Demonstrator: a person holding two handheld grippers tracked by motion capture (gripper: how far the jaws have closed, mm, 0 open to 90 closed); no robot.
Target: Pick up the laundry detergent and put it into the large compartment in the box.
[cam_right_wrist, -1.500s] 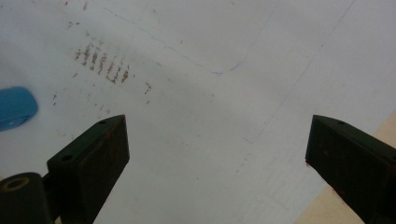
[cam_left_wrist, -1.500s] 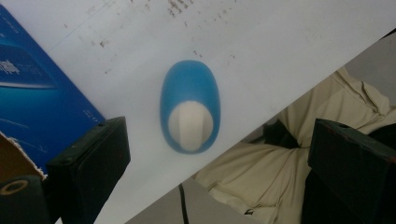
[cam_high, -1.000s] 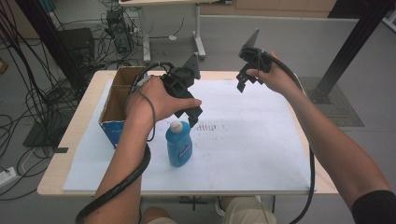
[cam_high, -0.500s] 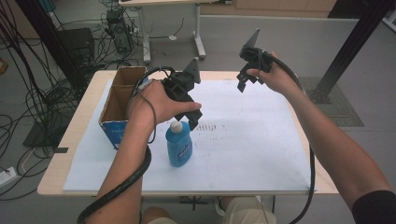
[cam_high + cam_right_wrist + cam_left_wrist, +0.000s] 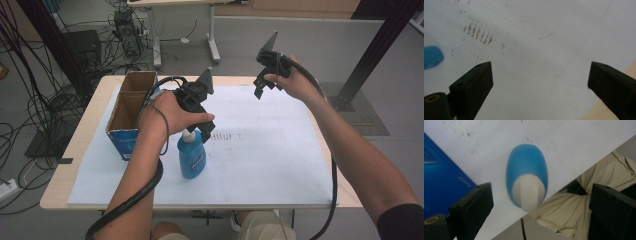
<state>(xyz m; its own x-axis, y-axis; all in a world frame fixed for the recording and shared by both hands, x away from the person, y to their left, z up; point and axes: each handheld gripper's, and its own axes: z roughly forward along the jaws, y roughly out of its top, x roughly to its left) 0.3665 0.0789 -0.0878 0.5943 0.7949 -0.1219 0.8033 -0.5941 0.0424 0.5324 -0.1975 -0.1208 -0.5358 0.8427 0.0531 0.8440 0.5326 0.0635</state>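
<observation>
The left hand-held gripper (image 5: pixel 536 215) hangs wide open right above the blue dish-soap bottle (image 5: pixel 191 156), standing at the cardboard box's (image 5: pixel 129 111) 4 o'clock; lower straight, centring its white cap (image 5: pixel 528 191).

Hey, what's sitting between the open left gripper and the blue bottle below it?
Nothing. In the left gripper view, the left gripper hangs open above the blue bottle, whose white cap points up between the jaws, untouched.

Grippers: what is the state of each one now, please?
Left gripper: jaws open, above the blue bottle, holding nothing.
Right gripper: jaws open, holding nothing.
</observation>
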